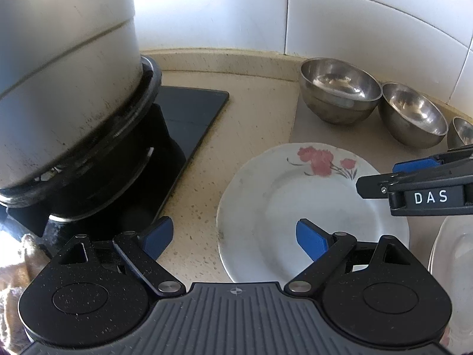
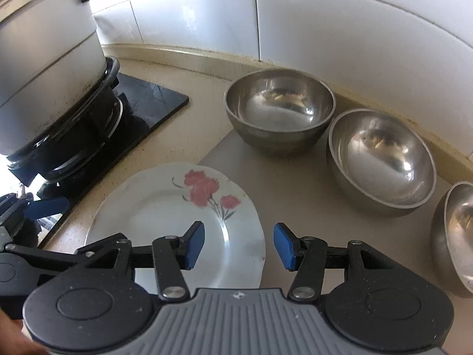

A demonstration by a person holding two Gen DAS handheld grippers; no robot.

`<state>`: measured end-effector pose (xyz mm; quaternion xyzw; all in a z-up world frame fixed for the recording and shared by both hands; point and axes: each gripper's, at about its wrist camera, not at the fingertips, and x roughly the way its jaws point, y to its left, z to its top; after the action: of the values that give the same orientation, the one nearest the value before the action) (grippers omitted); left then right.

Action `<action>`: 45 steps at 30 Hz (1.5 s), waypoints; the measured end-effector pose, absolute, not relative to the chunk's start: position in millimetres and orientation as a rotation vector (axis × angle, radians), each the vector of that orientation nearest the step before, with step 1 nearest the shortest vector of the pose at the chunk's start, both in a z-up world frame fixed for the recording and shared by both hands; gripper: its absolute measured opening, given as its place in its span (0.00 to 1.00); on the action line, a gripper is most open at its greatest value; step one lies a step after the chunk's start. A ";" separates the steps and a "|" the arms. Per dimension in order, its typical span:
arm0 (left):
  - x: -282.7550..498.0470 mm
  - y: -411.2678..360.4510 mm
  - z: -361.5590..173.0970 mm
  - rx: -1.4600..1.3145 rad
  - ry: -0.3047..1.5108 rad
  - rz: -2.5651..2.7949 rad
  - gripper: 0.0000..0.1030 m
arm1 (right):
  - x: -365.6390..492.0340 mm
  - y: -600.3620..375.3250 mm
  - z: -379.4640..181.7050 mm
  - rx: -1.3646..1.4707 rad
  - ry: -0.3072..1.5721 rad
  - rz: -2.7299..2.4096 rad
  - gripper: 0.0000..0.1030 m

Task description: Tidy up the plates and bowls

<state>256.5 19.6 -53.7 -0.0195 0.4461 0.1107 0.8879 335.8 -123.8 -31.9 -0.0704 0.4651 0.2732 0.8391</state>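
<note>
far left: tall white metal pot (image 2: 44, 68), smooth cylinder with scuffed, sooty lower wall and a black side handle, seated on a black ringed burner (image 2: 74, 151). the burner stands on a glossy black glass hob panel (image 2: 153, 100) with a sharp square corner.

bench (image 1: 251, 124): beige speckled stone, matte, with a raised lip along the white glazed wall tiles (image 2: 340, 29). a grey flat mat (image 2: 295, 183) covers its right part; straight edge runs under the plate.

left gripper (image 1: 235, 238): black hinged links, blue rubber pads, fingers spread wide, nothing between them. one pad hangs over bare bench, the other over the plate's well.

flowered plate (image 2: 165, 216): round white ceramic, shallow well, scalloped rim, pink flower print on the far rim, faint grey scuffs. it lies flat on the bench, half on the mat, in front of the bowls. open bench between plate and hob.

right gripper (image 2: 239, 245): fingers partly apart, empty, straddling the plate's right rim from above; contact cannot be told.

a second white plate (image 1: 452, 254) shows at the left view's right edge.

behind, along the wall: three steel bowls, rounded, dull-polished — first bowl (image 2: 279, 109), second bowl (image 2: 381, 159), third bowl (image 2: 455, 236) cut by the frame. first and second nearly touching; clear mat in front.
</note>
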 end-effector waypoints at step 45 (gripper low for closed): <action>259.3 7.7 -59.5 -0.075 0.961 0.189 0.69 | 331.1 -128.6 -40.4 -0.075 1.049 0.561 0.25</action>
<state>259.3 7.7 -59.5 -0.0361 0.4614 0.0906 0.8818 331.1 -128.6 -40.4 -0.0354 0.4940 0.2642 0.8276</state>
